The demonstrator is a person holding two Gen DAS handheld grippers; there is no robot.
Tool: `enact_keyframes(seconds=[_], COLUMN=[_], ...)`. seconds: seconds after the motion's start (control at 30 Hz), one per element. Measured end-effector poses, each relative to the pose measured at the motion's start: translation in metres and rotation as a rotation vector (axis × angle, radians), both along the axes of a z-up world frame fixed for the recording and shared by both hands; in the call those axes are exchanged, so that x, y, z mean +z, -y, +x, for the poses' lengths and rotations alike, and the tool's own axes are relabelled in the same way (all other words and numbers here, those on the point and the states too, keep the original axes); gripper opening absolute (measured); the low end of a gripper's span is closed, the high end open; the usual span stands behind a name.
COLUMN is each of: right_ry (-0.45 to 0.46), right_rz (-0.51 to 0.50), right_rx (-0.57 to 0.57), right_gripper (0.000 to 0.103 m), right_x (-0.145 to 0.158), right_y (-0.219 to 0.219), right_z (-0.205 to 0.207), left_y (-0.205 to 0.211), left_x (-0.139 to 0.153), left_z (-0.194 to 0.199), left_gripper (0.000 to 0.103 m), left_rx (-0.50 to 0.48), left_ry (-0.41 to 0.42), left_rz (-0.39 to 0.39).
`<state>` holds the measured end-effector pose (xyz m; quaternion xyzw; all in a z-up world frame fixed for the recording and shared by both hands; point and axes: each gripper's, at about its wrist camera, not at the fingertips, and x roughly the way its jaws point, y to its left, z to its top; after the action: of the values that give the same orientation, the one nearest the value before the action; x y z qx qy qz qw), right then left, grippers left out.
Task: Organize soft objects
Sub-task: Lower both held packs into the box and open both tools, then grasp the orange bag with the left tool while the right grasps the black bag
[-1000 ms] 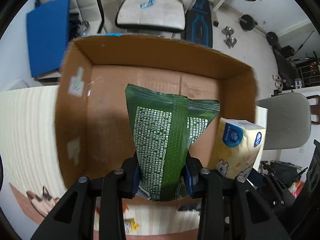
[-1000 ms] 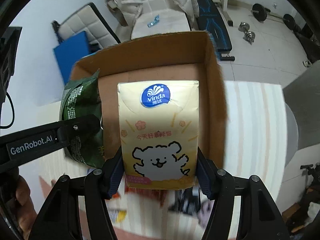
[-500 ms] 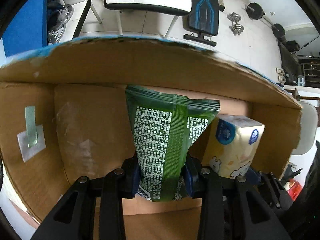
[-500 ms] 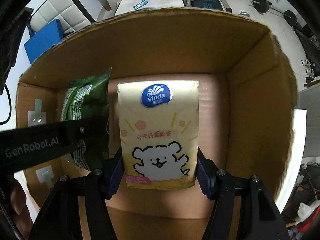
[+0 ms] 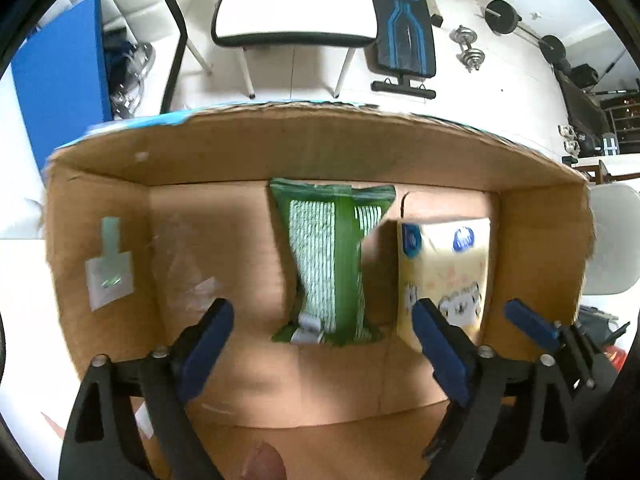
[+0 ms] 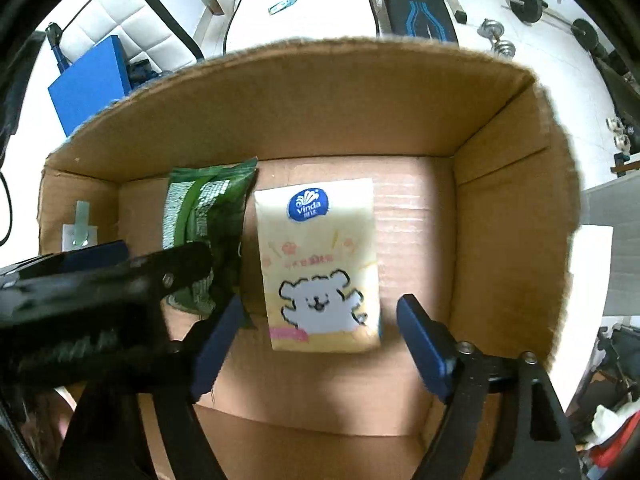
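Room: behind the cardboard box (image 5: 536, 240) you have a white tiled floor, a white padded chair (image 5: 294, 8), a black-and-blue weight bench (image 5: 404, 28), dumbbells (image 5: 470, 50) and a blue board (image 5: 60, 80) off to the left.
Surface: both packs lie on the box's brown floor; a taped label (image 5: 108, 276) sits on the wall left of your left gripper (image 5: 324, 344).
Writing: the yellow tissue pack (image 6: 318, 264) reads "Vinda" on a blue badge above a white cartoon bear (the pink characters are too blurred to read); the green packet (image 5: 332, 260) carries white print too smeared to make out.
Change: half a second ago each tool clamped its pack; now both have let go.
Left gripper: jaws spread wide, holding nothing, the green packet lying ahead between the fingers.
Right gripper (image 6: 324, 344): jaws equally wide and empty, the tissue pack straight ahead, the green packet just left of it.
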<state>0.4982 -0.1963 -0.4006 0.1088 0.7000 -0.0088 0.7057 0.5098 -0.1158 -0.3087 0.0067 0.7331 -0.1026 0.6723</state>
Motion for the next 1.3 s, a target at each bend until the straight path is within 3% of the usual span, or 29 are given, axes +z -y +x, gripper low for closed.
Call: enact_keyframes(seconds=[0.17,0.3,0.5,0.67,0.8,1.03,1.17,1.3], right_ry=[0.037,0.085,0.198,0.226,0.186,-0.028,-0.094,-0.098], right_rz=[-0.043,-0.074,-0.092,-0.031,-0.024,-0.062,-0.073,-0.085], right_rx=[0.023,0.042,0.063,0.09,0.075,0.011,-0.015,-0.02], right_gripper=[0.103,0.103,0.103,0.103,0.103,0.103,0.103,0.103], right_x=[0.029,0.058,0.099,0.127,0.121,0.044,0.009,-0.002], right_y=[-0.009,-0.003,-0.009,-0.003,0.011,0.046,0.055,0.051], right_z=[-0.014,-0.042,-0.076,-0.135,-0.19,-0.276,-0.299,-0.306], left_y=[-0.021,-0.034,-0.056,-0.073,-0.091,-0.094,-0.081,-0.066], left_x=[0.026,0.049,0.086,0.109,0.084,0.006,-0.025,-0.048], left_z=[-0.024,-0.05,-0.094,-0.156,-0.217,-0.267,-0.274,-0.282], left_gripper=[0.102,0.103,0.103,0.103,0.103,0.103,0.103,0.103], left_rx=[0.008,0.012,0.043,0.039,0.016,-0.102,-0.253,-0.423], left_ry=[0.053,0.121,0.212,0.298,0.268,0.147,0.147,0.16], left_rz=[0.0,0.031,0.011,0.107,0.167,0.255,0.365,0.466])
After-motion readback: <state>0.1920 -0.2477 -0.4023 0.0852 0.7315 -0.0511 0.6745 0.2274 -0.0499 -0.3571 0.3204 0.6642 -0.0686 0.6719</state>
